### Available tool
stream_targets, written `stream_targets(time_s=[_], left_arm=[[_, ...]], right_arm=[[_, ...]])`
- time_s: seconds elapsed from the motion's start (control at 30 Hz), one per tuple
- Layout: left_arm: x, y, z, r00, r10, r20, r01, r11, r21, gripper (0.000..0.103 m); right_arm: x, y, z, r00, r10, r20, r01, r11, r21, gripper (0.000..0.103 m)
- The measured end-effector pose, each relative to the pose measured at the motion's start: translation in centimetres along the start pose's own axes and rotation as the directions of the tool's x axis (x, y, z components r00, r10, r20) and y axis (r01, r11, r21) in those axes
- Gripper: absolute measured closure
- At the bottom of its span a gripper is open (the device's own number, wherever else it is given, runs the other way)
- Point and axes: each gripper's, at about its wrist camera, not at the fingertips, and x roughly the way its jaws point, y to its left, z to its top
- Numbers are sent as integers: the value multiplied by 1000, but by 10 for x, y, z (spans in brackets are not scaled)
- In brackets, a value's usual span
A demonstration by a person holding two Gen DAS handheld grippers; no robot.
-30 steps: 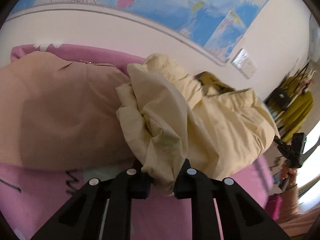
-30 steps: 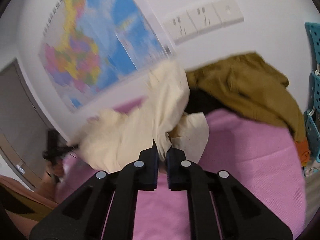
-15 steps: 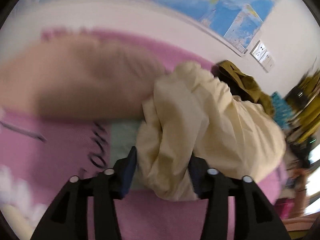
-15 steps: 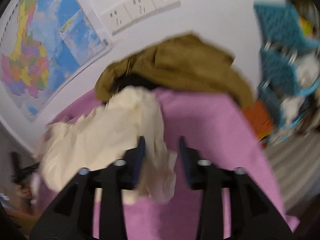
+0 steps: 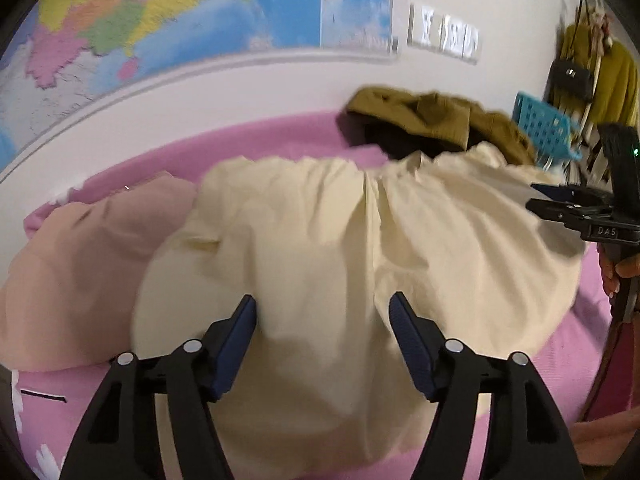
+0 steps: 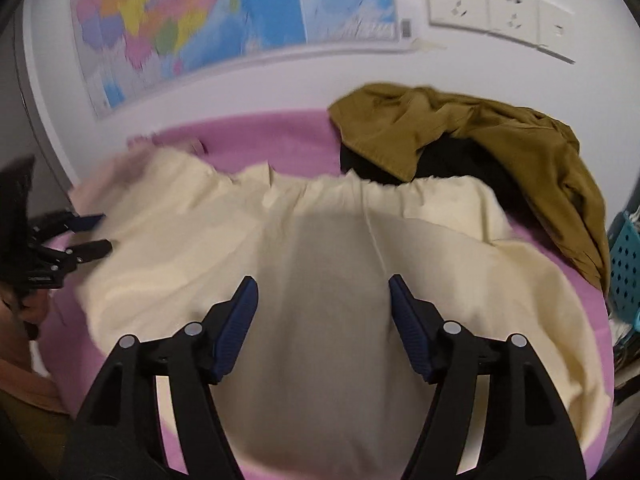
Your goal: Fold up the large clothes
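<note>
Cream garment (image 5: pixel 320 248) lies spread on the pink bed (image 5: pixel 280 136), rumpled, gathered edge toward the wall. It covers most of the bed's middle.

Left tongs (image 5: pixel 323 320) hover over the near part of the cream garment, jaws wide apart and opening; cloth shows below the gap but the pads press on nothing, no grip. Right tongs (image 6: pixel 322 300) likewise: jaws well apart and opening, pointed down at the cream garment, nothing pinched.

In the left wrist view the right tongs show at the right edge, over the garment's right side, with a hand (image 5: pixel 616 272) on the handle. In the right wrist view the left tongs show at the left edge, at the garment's left side.

Peach garment (image 5: pixel 80 264) lies on the bed to the left, just beside the cream one; the cream edge seems to overlap it. Olive-brown garment (image 6: pixel 480 136) is heaped at the far right of the bed against the wall, with a black cloth (image 6: pixel 460 168) under it; the cream garment's far edge touches that heap.

Wall map (image 6: pixel 224 20) hangs above the bed, sockets (image 6: pixel 500 12) to its right. Blue perforated basket (image 5: pixel 544 128) sits off the bed's right end. Both views somewhat blurred.
</note>
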Motion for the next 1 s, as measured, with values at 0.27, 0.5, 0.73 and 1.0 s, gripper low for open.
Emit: stream_targets(time_s=[0.27,0.5,0.73,1.0], left_arm=[[14,2,-3,999,50,-5,-50,999,-20,47],[17,3,4,998,57,-4,-57,998,-16,54],[25,5,15,996,93,2,-93,996,0,55],[35,7,14,994,105,-7,-106,994,-2,55]], right_arm=[[15,0,-5,1000,3,-22,-3,1000,9,97],[8,-1,12,999,16,43,-18,999,32,102],[24,-8,23,999,14,38,-15,999,42,102],[44,-19,5,999,28,-32,-25,996,84,93]])
